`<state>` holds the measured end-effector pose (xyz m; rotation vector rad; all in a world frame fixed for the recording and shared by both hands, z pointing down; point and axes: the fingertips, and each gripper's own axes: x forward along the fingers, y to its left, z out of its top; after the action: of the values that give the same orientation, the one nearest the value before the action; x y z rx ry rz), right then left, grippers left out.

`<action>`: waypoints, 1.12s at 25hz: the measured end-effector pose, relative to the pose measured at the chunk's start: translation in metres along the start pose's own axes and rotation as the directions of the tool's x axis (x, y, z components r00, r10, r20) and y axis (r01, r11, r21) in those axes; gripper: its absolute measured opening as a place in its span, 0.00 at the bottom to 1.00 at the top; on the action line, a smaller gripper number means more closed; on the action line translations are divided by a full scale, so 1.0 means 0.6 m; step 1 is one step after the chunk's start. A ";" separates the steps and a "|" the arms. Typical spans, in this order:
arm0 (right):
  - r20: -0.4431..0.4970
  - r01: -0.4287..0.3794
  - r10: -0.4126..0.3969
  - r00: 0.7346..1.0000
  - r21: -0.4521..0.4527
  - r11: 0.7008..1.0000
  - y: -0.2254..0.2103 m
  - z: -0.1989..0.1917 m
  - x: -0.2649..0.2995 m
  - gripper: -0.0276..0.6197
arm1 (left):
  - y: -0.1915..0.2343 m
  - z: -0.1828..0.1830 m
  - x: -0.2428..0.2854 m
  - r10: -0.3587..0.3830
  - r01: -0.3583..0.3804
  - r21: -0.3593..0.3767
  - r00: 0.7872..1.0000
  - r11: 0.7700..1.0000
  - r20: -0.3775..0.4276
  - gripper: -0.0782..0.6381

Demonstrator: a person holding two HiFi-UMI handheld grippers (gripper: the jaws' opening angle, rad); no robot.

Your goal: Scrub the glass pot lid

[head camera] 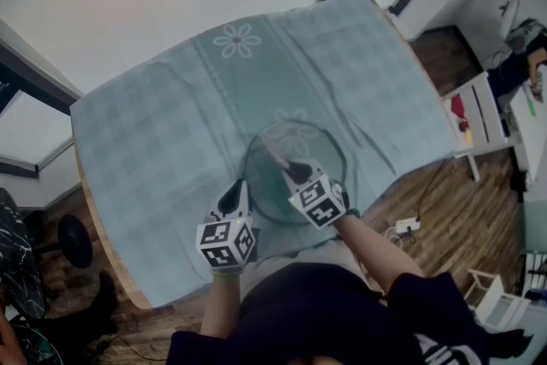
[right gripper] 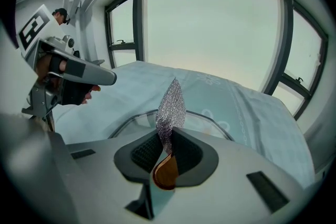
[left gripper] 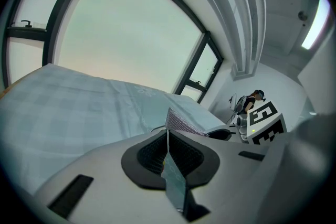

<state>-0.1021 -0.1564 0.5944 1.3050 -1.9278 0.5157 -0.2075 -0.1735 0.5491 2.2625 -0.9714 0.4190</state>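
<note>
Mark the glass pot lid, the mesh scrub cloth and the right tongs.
glass pot lid (head camera: 320, 154), head view, bare glass near its far rim.
mesh scrub cloth (right gripper: 171, 105), right gripper view, middle of the silvery mesh.
right tongs (right gripper: 168, 136), right gripper view, between the tips, shut on the cloth.

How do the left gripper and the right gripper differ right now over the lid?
The right gripper is shut on a silver mesh scrubber; the left gripper is shut with no scrubber in it. The right gripper reaches over the middle of the glass lid; the left gripper sits at its left edge, and I cannot tell whether it pinches the rim. Both point down toward the glass lid.
</note>
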 end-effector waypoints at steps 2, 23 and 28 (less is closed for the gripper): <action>0.000 -0.002 0.002 1.000 -0.004 1.000 0.004 -0.001 -0.002 0.13 | 0.000 0.001 -0.002 0.000 0.000 0.004 1.000 1.000 0.002 0.12; 0.005 -0.090 0.091 0.996 -0.077 0.993 0.090 -0.021 -0.019 0.13 | 0.004 0.005 -0.023 0.029 -0.029 0.012 0.999 1.000 0.030 0.12; 0.000 -0.115 0.116 0.993 -0.088 0.989 0.112 -0.029 -0.027 0.13 | 0.015 -0.005 -0.027 0.059 -0.059 0.007 0.998 0.998 0.021 0.12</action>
<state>-0.1540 -0.1076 0.5986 1.1452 -2.0162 0.4793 -0.2254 -0.1677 0.5467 2.2531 -1.0514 0.4255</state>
